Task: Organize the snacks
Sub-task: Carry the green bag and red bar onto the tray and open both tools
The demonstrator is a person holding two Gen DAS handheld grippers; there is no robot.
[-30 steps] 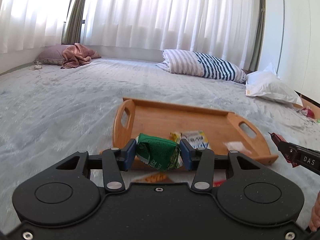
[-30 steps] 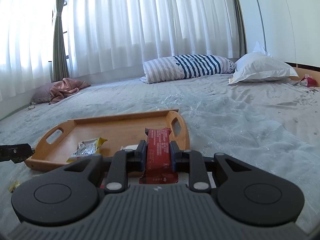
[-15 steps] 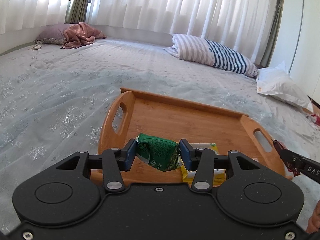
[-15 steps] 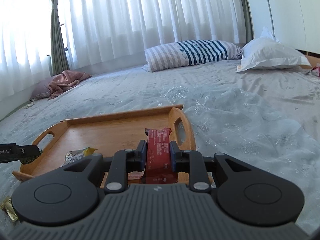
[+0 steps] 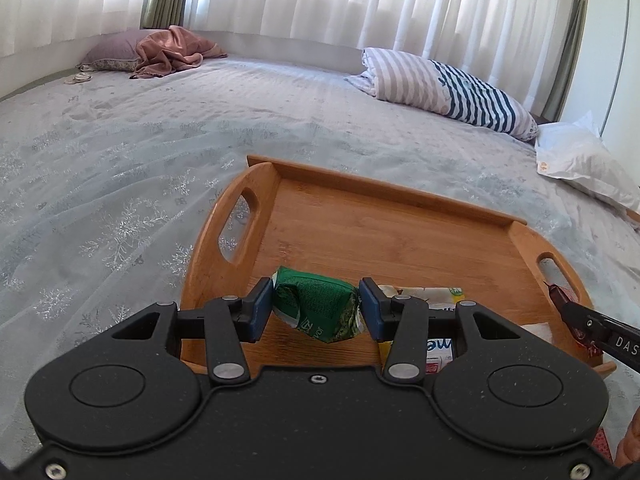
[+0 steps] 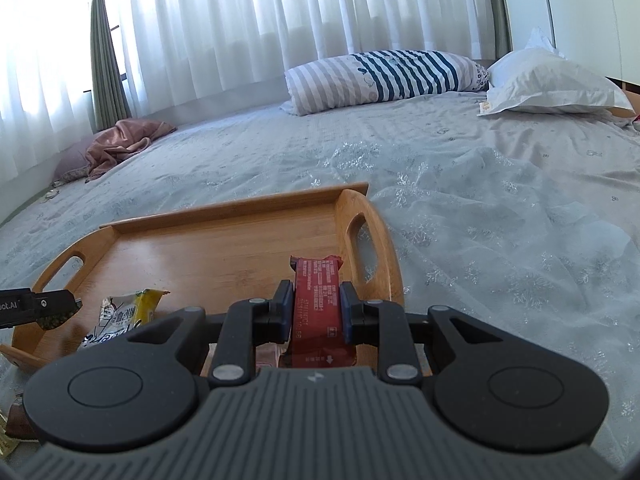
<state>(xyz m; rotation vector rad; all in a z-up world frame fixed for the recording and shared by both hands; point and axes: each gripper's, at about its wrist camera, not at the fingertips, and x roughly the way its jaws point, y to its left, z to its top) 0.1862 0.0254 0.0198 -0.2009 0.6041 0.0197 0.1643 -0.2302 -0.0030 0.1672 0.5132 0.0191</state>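
Closest to the left wrist camera, the left gripper (image 5: 316,310) has its two blue-padded jaws pressed against a crumpled green snack packet (image 5: 316,307), held above the near left part of a wooden tray (image 5: 384,192). In the right wrist view, the right gripper (image 6: 316,312) is clamped on a flat red snack bar (image 6: 317,304) that stands lengthwise between its jaws, above the tray's near right corner beside the right handle cutout. Inside the tray, along its near edge, lies a white and yellow snack packet (image 6: 128,312). The tray rests on a pale grey bedspread (image 5: 120,168) with a snowflake pattern. Beyond the tray's far rim lies a striped pillow (image 6: 384,78), with a white pillow (image 6: 552,84) to its right. Far left of the tray, a pink blanket (image 5: 172,50) is bunched beneath white curtains (image 5: 360,0).
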